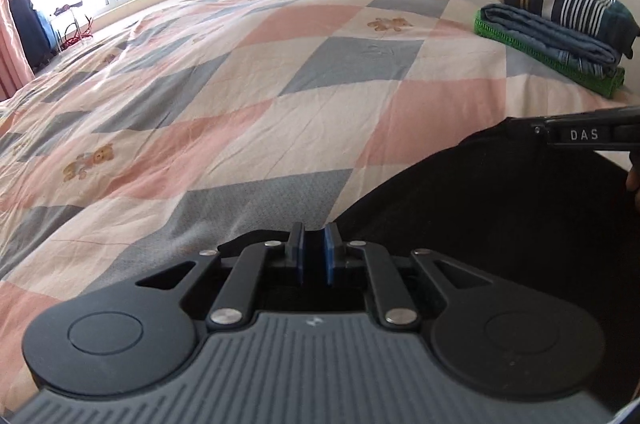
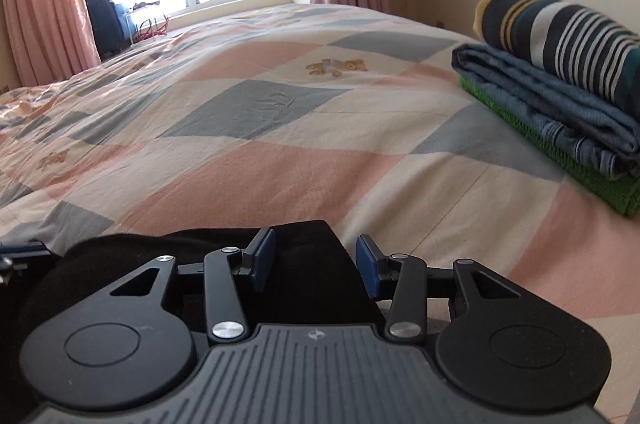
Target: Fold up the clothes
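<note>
A black garment (image 1: 500, 207) lies on the bed (image 1: 280, 71), on the near side of the stack (image 1: 560, 27) of folded clothes, well apart from it. The left gripper (image 1: 314, 254) has its blue pads almost together; nothing can be made out between them, with the black cloth starting just to the right of them. The right gripper (image 2: 316, 260) stands part open and astride the garment's corner, its pads not pressing the cloth. By the look of it, this is the point in a fold where the cloth is being let go. Next, probably, comes a fresh grip on an edge for another fold, or a carry to the stack. Counted: one black garment, three folded pieces in the stack (striped, blue, green), two grippers.
</note>
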Motion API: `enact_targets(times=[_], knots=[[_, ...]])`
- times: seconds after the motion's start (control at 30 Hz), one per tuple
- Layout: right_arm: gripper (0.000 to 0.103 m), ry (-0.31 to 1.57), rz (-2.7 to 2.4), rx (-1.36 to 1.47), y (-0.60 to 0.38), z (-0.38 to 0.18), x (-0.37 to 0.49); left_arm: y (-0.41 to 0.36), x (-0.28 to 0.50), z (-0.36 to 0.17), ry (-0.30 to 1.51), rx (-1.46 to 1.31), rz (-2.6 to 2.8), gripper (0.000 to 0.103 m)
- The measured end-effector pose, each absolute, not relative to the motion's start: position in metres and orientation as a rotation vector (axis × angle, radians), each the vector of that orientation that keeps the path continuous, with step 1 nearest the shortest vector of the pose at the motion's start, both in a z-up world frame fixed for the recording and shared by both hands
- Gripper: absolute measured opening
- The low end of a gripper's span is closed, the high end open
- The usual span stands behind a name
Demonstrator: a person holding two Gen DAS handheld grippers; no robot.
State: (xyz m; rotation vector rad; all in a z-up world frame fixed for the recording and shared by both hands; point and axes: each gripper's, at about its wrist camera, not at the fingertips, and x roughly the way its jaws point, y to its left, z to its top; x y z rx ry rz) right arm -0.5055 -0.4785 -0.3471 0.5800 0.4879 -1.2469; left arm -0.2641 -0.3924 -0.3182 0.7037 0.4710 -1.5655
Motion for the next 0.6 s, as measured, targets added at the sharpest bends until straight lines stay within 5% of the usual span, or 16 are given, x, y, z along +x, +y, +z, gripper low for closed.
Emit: enact_targets(times=[0.3,0.6], knots=[[0.040,0.312,-1.240,0.491,-0.376,-0.278,-0.536,-0.276,-0.276,-0.256,0.468,0.585,-1.789,0.009],[0.037,0.483,-1.240,0.474,-0.308,-0.331,-0.513,-0.247,-0.309,-0.322,0.548,0.720,-1.832,0.012]])
